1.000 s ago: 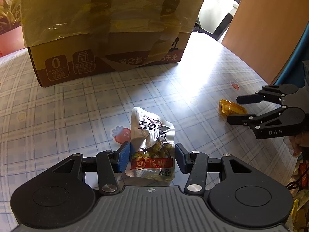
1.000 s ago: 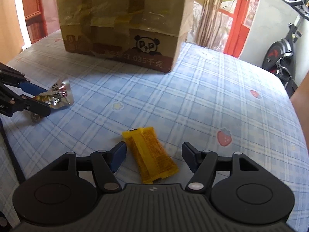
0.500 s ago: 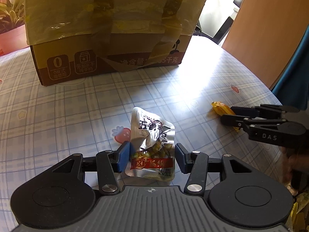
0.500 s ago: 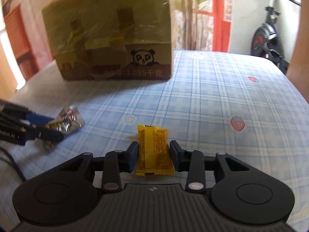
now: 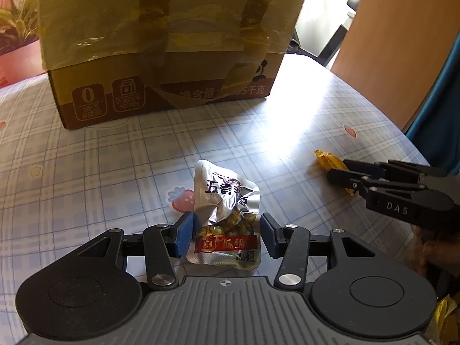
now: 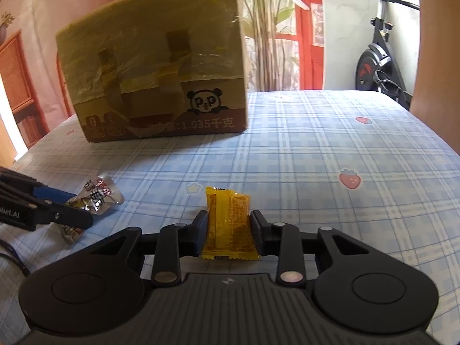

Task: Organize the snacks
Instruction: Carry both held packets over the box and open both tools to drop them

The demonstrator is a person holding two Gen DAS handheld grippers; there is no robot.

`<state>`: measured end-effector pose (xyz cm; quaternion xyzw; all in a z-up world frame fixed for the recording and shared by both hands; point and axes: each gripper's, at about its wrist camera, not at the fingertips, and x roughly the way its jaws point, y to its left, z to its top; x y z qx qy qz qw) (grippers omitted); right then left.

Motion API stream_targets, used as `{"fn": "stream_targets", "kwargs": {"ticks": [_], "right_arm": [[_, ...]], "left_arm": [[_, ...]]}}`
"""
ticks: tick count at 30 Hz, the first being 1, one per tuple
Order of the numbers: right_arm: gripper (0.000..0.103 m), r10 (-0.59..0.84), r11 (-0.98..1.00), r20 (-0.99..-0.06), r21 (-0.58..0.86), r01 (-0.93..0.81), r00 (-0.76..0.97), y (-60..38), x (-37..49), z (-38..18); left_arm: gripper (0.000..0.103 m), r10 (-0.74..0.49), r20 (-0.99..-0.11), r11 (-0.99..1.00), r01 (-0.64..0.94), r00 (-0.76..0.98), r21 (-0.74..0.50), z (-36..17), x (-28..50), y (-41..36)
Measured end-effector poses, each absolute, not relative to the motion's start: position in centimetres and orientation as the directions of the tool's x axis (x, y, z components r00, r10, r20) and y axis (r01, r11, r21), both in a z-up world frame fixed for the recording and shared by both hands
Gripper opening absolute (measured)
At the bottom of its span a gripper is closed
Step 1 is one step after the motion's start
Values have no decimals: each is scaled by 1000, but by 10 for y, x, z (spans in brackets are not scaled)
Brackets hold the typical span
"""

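Note:
A crumpled silver snack pouch (image 5: 225,215) with a red label sits between the blue pads of my left gripper (image 5: 225,231), which is shut on it just above the tablecloth. It also shows at the left of the right wrist view (image 6: 97,198). A yellow snack packet (image 6: 228,224) stands between the pads of my right gripper (image 6: 228,231), which is shut on it. In the left wrist view the yellow packet (image 5: 329,158) pokes out of the right gripper's fingers (image 5: 353,176) at the right.
A tall brown cardboard box (image 5: 164,43) wrapped in yellow tape stands at the back of the checked tablecloth (image 5: 86,172); it also shows in the right wrist view (image 6: 155,74). An exercise bike (image 6: 379,57) and plants stand beyond the table. A wooden panel (image 5: 399,43) rises at the right.
My right gripper closed on the yellow packet, turned it straight and lifted its front end. My left gripper kept its hold on the silver pouch and barely moved.

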<state>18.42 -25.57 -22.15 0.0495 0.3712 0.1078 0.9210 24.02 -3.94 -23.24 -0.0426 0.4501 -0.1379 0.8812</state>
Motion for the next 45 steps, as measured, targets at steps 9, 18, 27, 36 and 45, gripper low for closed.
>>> {"fn": "stream_targets", "kwargs": {"ticks": [9,18,27,36,45], "right_arm": [[34,228,973,-669,179,-144,708,-258,184,-216],[34,254,966,-583,195,-170,772,-257,194,-164],[34,301,953,-412,167,-253,860,-235,251,-67],[34,310,950,-394,173,-261,865,-195,354,-22],[34,250,968,-519,150,-200,817,-170,416,-54]], "left_arm": [[52,-271,-717,962,204,643,-180,-198,238,-29],[52,-255,-645,967,187,720,-174,-151,245,-8],[52,-231,-485,973,189,843,-136,-54,276,22],[53,-224,-481,973,166,847,-161,-9,358,22],[54,-152,-544,987,94,825,-133,-28,403,37]]}}
